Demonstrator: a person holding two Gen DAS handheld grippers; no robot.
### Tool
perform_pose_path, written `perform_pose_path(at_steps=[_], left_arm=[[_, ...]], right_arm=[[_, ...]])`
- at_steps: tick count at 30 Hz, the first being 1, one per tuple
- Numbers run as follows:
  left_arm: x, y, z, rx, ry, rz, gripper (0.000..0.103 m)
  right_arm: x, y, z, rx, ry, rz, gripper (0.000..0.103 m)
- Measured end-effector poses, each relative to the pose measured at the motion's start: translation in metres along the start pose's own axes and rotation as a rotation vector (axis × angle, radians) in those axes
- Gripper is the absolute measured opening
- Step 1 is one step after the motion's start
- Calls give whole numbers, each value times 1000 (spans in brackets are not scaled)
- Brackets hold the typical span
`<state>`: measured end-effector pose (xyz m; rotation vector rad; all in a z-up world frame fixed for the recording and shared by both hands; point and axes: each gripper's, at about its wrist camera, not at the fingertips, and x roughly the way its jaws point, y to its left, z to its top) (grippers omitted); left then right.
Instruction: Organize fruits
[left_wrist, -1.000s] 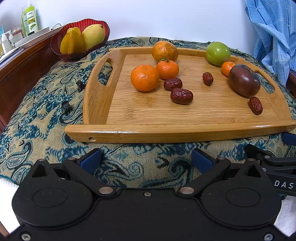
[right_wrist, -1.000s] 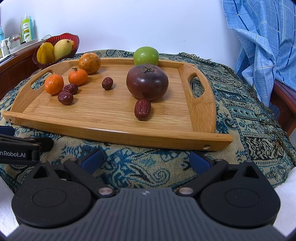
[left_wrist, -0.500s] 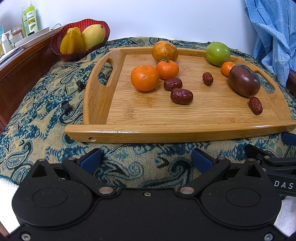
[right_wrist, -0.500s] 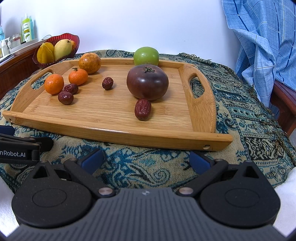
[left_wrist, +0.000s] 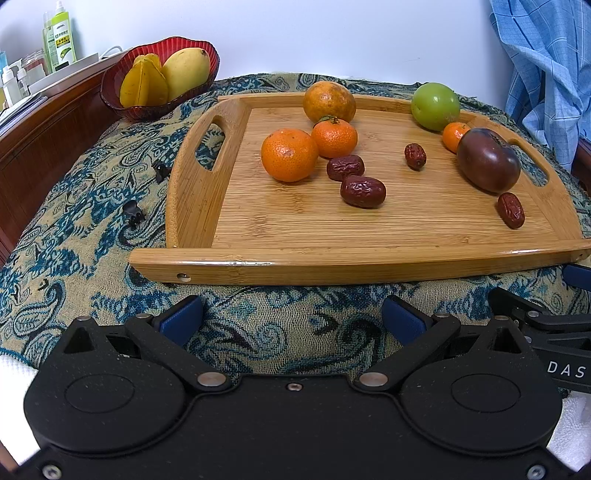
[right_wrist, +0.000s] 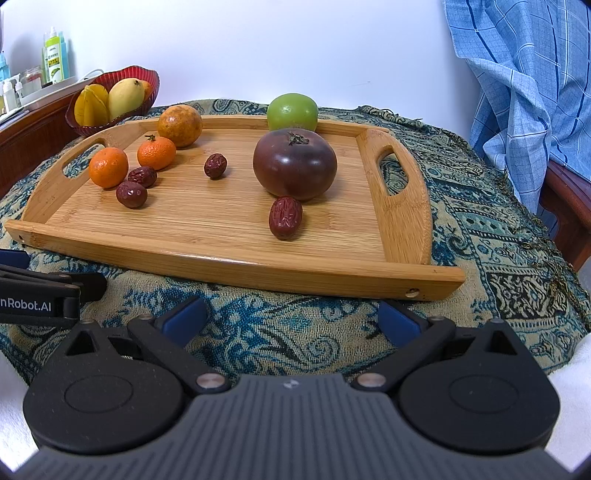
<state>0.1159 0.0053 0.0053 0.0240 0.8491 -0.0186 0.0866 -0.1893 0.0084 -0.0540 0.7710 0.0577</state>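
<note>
A bamboo tray (left_wrist: 332, 254) (right_wrist: 229, 254) lies on a patterned cloth and carries loose fruit. On it are two mandarins (left_wrist: 290, 155) (right_wrist: 108, 167), a mottled orange (left_wrist: 329, 101) (right_wrist: 180, 125), a green apple (left_wrist: 436, 106) (right_wrist: 292, 110), a dark purple tomato (left_wrist: 488, 159) (right_wrist: 294, 163), a small mandarin (left_wrist: 453, 136) and several red dates (left_wrist: 363, 191) (right_wrist: 285, 217). My left gripper (left_wrist: 293, 319) stands open just before the tray's near rim, nothing between its fingers. My right gripper (right_wrist: 291, 317) is likewise open and empty, at the tray's near right.
A red glass bowl (left_wrist: 122, 103) (right_wrist: 79, 123) with a mango and a starfruit stands at the back left. Bottles sit on a wooden ledge (left_wrist: 59, 37) behind it. Two small black clips (left_wrist: 133, 212) lie on the cloth left of the tray. Blue checked fabric (right_wrist: 524, 85) hangs at right.
</note>
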Motion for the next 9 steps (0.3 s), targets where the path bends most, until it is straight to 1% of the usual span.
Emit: perform_pose_path(at_steps=[9], left_arm=[[0, 0, 0, 1, -4, -1, 103]], right_arm=[[0, 0, 0, -1, -2, 0, 103]])
